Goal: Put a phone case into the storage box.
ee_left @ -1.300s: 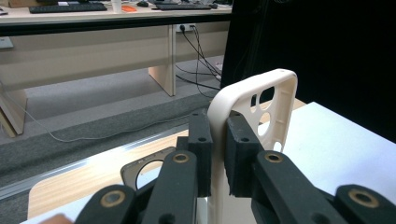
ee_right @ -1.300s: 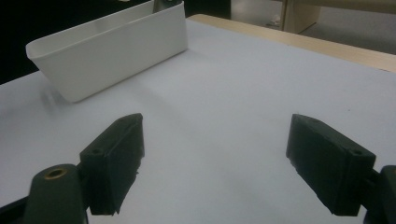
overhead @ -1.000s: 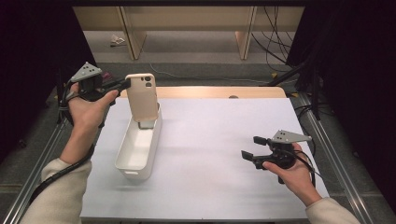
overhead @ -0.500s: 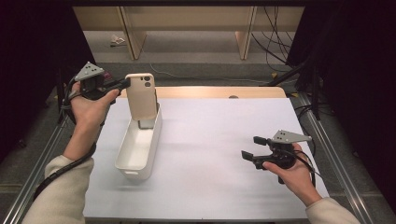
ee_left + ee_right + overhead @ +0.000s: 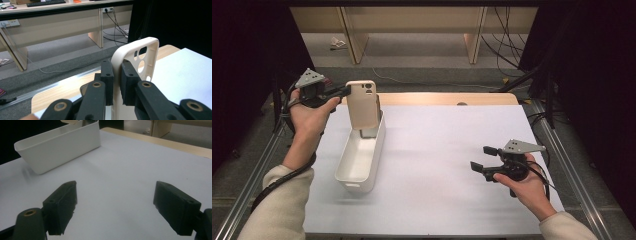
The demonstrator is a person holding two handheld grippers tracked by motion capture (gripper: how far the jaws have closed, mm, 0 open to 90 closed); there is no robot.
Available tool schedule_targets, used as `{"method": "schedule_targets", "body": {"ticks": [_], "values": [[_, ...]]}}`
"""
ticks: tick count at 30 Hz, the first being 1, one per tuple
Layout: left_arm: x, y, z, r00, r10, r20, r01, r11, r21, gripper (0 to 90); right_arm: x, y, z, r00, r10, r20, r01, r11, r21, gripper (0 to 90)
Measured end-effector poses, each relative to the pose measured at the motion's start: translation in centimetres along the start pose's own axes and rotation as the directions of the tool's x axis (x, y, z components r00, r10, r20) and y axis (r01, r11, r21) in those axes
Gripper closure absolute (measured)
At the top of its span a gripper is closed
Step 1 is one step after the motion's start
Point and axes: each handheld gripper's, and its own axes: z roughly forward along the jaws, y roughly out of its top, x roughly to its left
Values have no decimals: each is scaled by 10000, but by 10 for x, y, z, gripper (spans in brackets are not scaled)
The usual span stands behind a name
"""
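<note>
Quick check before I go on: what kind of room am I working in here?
Probably a lab or office test bench: a white-topped table framed by metal rails, dark curtains at the sides, and wooden desks with loose cables and a keyboard behind.

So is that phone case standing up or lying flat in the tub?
Standing up: the left claw pinches the phone case by its edge, lower end inside the white tub.

Beige phone case upright, lower end inside white bin
</note>
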Motion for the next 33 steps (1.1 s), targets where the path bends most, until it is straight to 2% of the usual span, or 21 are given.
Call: {"method": "schedule_targets", "body": {"ticks": [9, 15, 33], "values": [[3, -8, 9, 10000, -31, 26, 31, 10000, 21, 817, 0, 0, 0, 10000, 0, -9, 0, 10000, 17, 199], [6, -15, 18, 9997, 184, 182, -186, 9998, 83, 817, 0, 0, 0, 10000, -4, -15, 4, 10000, 19, 200], [17, -36, 31, 9995, 97, 314, -111, 9990, 437, 816, 0, 0, 0, 10000, 8, -24, -8, 10000, 23, 200]]}}
